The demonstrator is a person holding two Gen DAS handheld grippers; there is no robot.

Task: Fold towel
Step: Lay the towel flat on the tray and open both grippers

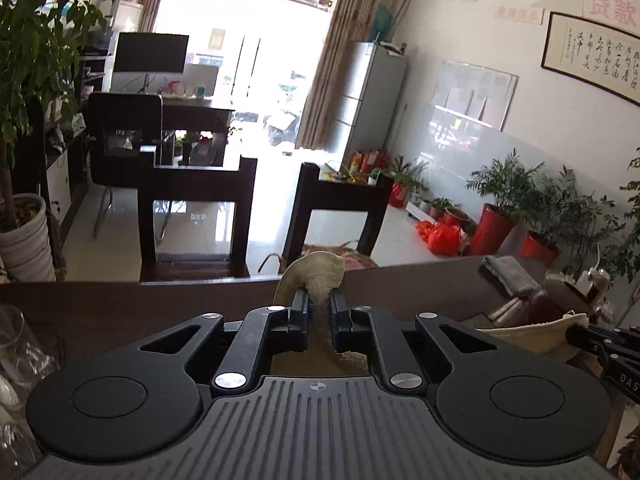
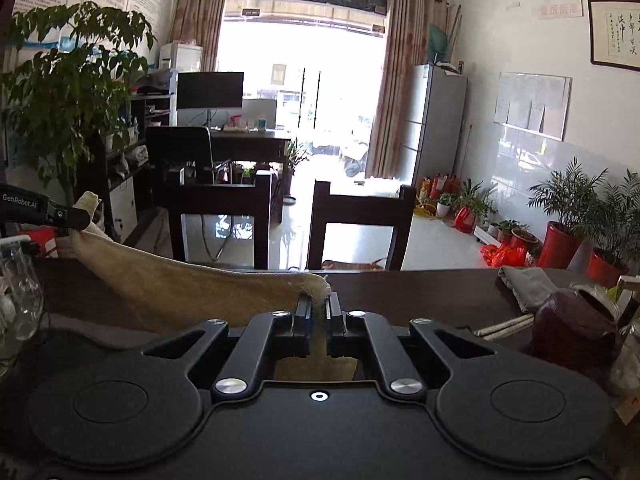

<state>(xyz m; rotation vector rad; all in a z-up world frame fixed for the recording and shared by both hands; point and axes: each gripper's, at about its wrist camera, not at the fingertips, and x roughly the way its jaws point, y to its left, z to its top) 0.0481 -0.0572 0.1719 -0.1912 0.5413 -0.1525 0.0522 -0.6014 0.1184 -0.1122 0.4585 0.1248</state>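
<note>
A bright office lies past my dark table, where two wooden chairs stand at the far edge before a glaring doorway. I hold one towel, beige, lifted off the table and slung between my two claws. My left claw is clamped on one corner, which bunches up above the jaws. My right claw is pinched tight on the other corner, and the cloth sags leftward from it toward the left claw. One grey cloth lies on the table to the right, near a dark red pot with chopsticks beside it. One clear glass stands at the left. Red plant pots line the right wall.
</note>
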